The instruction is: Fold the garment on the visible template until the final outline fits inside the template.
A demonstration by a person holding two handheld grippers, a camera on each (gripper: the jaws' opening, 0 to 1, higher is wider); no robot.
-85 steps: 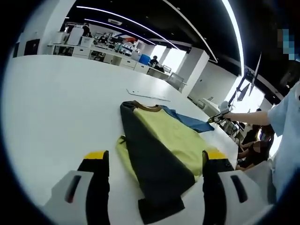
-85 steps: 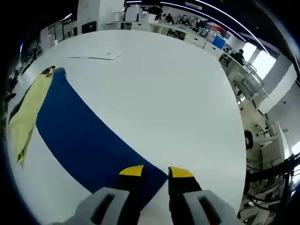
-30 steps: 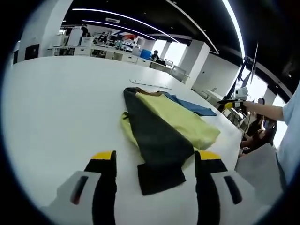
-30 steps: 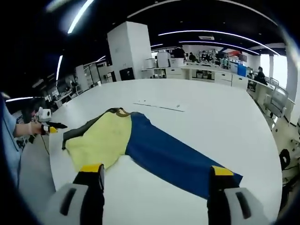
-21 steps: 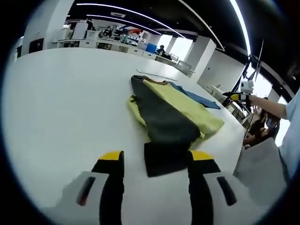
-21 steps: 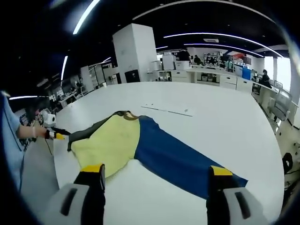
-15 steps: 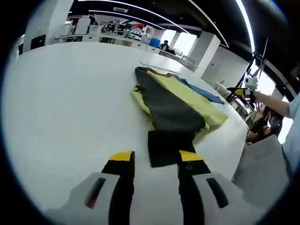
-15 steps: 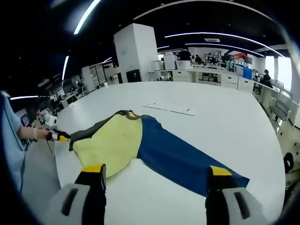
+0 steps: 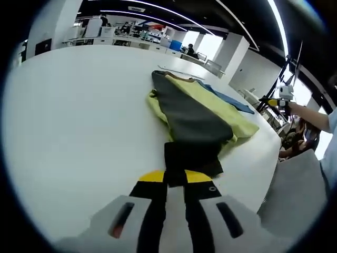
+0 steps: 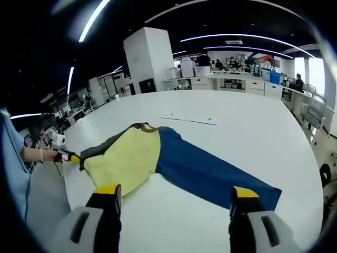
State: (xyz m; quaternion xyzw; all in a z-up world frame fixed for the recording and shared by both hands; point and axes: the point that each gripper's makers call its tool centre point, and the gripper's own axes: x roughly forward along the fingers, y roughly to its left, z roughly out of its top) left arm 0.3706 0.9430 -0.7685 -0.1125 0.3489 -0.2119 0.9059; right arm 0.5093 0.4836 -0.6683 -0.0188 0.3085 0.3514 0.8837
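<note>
Pinching the dark sleeve's cuff [image 9: 185, 164], the left tongs [image 9: 174, 177] sit nearly closed on the white worktop [image 9: 79, 116]. Right tongs [image 10: 172, 196] hover wide open — garment [image 10: 158, 158] ahead, blue sleeve [image 10: 216, 176] outstretched.

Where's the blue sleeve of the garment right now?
In the right gripper view, the blue sleeve lies flat on the white table, stretching right from the yellow body panel, its end beside the open right gripper.

The garment [image 10: 158, 158] lies on the white table [image 10: 221, 116], right gripper [image 10: 172, 199] fingers spread wide.
</note>
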